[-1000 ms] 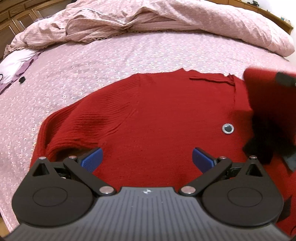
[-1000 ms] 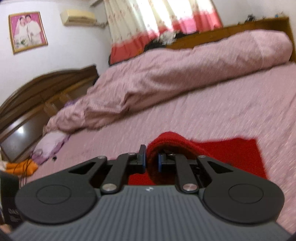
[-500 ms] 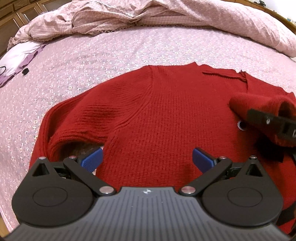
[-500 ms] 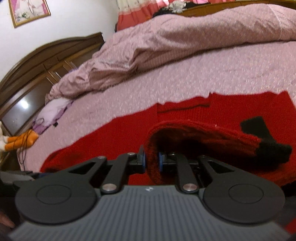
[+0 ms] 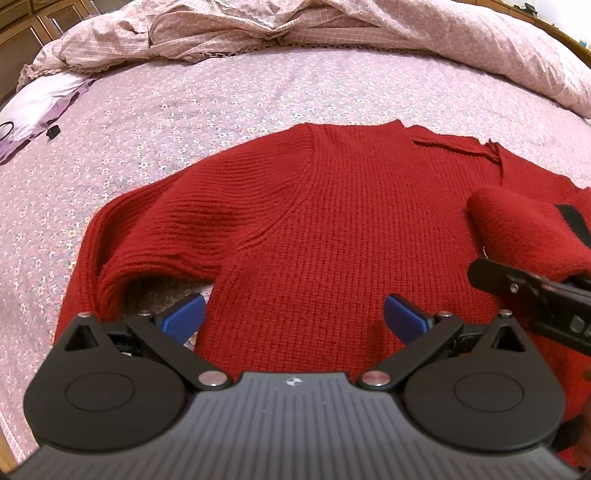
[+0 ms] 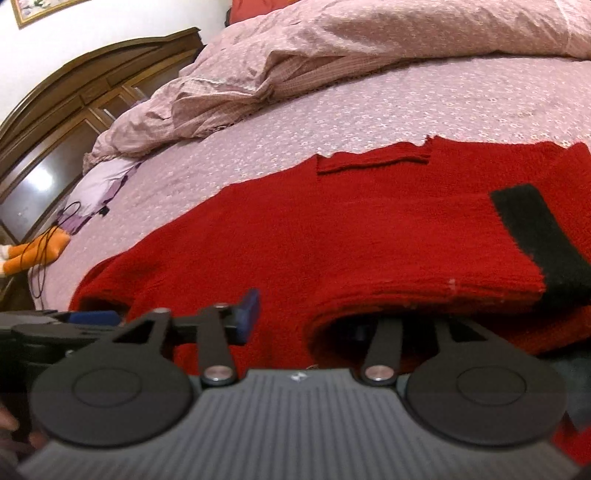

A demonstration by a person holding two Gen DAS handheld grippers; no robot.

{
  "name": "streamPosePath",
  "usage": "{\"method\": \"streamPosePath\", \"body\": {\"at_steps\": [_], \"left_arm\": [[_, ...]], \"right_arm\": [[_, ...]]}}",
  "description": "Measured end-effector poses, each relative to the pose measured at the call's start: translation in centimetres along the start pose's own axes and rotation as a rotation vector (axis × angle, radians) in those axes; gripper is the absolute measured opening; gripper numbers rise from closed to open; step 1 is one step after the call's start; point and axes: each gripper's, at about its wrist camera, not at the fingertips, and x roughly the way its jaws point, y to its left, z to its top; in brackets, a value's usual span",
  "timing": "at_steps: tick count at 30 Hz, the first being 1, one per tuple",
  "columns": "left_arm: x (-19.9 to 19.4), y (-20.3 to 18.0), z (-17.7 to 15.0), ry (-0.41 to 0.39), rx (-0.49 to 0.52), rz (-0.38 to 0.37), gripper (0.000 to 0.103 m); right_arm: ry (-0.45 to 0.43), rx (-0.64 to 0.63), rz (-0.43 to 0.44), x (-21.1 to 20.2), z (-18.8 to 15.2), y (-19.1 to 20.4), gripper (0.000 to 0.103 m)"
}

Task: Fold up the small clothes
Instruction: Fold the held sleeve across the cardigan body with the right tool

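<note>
A red knit sweater (image 5: 332,229) lies flat on the pink flowered sheet (image 5: 184,110). Its right sleeve (image 6: 406,251), with a black cuff (image 6: 535,236), is folded across the body. My left gripper (image 5: 295,319) hovers open over the sweater's lower body, with nothing between its blue pads. My right gripper (image 6: 314,321) sits at the sleeve fold and its jaws are opening. Its left pad (image 6: 249,314) stands clear of the cloth, while its right finger is hidden under the draped sleeve. In the left wrist view the right gripper (image 5: 535,299) shows at the right edge, below the sleeve (image 5: 517,229).
A rumpled pink duvet (image 5: 332,29) is heaped along the far side of the bed. A wooden headboard (image 6: 74,110), a white and purple cloth (image 5: 40,99), a small black object (image 5: 53,131) and an orange soft toy (image 6: 33,254) with a cable lie to the left.
My right gripper carried the sleeve down onto the sweater's body, then its jaws parted and the sleeve settled there. My left gripper stayed open and barely moved.
</note>
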Motion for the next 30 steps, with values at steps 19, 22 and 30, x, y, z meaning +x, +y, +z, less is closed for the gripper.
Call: {"method": "streamPosePath", "body": {"at_steps": [19, 22, 30], "left_arm": [[-3.9, -5.4, 0.5, -0.082, 0.136, -0.111, 0.103], [-4.9, -8.0, 0.7, -0.114, 0.211, -0.146, 0.103], [-5.5, -16.1, 1.1, -0.172, 0.403, -0.241, 0.103]], "right_arm": [[-0.084, 0.046, -0.203, -10.2, 0.6, -5.6, 0.061], [-0.119, 0.129, -0.272, -11.2, 0.9, -7.9, 0.061], [-0.093, 0.244, -0.426, -10.4, 2.0, -13.1, 0.061]]}}
